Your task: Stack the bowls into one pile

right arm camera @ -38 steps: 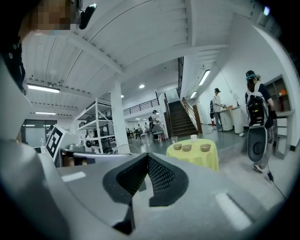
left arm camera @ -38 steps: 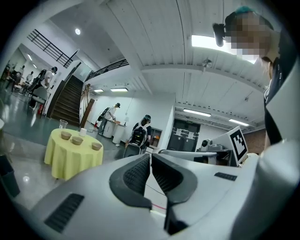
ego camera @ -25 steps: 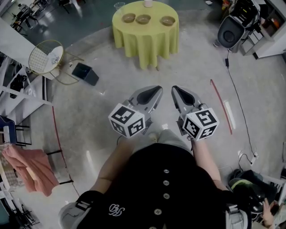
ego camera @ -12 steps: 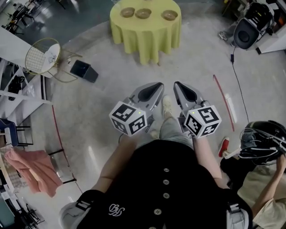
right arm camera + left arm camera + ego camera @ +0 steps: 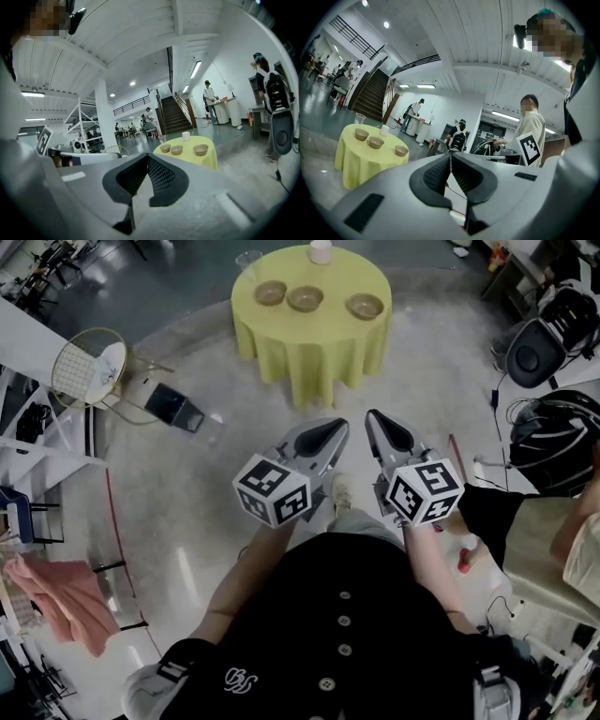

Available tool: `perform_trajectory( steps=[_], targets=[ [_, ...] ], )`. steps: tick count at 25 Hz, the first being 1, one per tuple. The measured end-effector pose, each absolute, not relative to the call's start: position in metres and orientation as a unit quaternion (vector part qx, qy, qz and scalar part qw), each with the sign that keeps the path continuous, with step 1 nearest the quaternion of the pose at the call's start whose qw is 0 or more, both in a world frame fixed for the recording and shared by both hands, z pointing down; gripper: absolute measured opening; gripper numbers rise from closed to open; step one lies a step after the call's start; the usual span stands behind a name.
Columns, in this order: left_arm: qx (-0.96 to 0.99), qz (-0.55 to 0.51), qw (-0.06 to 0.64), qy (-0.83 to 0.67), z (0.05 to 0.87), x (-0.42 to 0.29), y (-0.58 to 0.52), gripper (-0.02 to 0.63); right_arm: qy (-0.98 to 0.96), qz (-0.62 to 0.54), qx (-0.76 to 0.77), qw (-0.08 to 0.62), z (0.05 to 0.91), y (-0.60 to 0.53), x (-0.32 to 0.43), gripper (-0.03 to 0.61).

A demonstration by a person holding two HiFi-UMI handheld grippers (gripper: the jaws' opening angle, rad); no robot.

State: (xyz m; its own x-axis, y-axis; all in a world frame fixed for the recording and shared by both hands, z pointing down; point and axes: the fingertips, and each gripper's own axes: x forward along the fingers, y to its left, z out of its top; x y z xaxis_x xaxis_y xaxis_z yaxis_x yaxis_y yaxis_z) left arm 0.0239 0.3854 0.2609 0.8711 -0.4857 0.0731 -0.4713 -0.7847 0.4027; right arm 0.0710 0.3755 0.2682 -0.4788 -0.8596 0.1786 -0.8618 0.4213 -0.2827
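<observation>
Three brown bowls stand apart in a row on a round table with a yellow cloth (image 5: 309, 343): the left bowl (image 5: 270, 292), the middle bowl (image 5: 305, 298) and the right bowl (image 5: 365, 307). The table is far ahead across the floor. My left gripper (image 5: 333, 430) and right gripper (image 5: 380, 423) are held side by side at waist height, both shut with nothing in them. The left gripper view shows its jaws (image 5: 450, 157) closed and the bowls (image 5: 376, 142) small at the left. The right gripper view shows closed jaws (image 5: 147, 157) and the bowls (image 5: 176, 150) just beyond.
A white cup (image 5: 321, 251) and a clear cup (image 5: 247, 259) stand at the table's far edge. A black box (image 5: 176, 407) and a round wire chair (image 5: 94, 357) sit on the floor at left. A person (image 5: 534, 531) and black gear (image 5: 536, 351) are at right.
The view has shifted as I walk, and the table sits a little lower in it. The person at right has come further into view. Both grippers stay shut and side by side.
</observation>
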Motion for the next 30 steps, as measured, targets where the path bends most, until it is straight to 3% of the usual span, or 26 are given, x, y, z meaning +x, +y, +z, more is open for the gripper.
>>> perform_trajectory(
  steps=[17, 30],
  targets=[
    [0.927, -0.021, 0.229, -0.296, 0.263, 0.084, 0.227, 0.023, -0.863, 0.188, 0.469, 0.004, 0.272, 0.225, 0.128, 0.005],
    [0.922, -0.006, 0.24, -0.303, 0.294, 0.074, 0.172, 0.022, -0.864, 0.217, 0.453, 0.001, 0.31, 0.179, 0.109, 0.005]
  ],
)
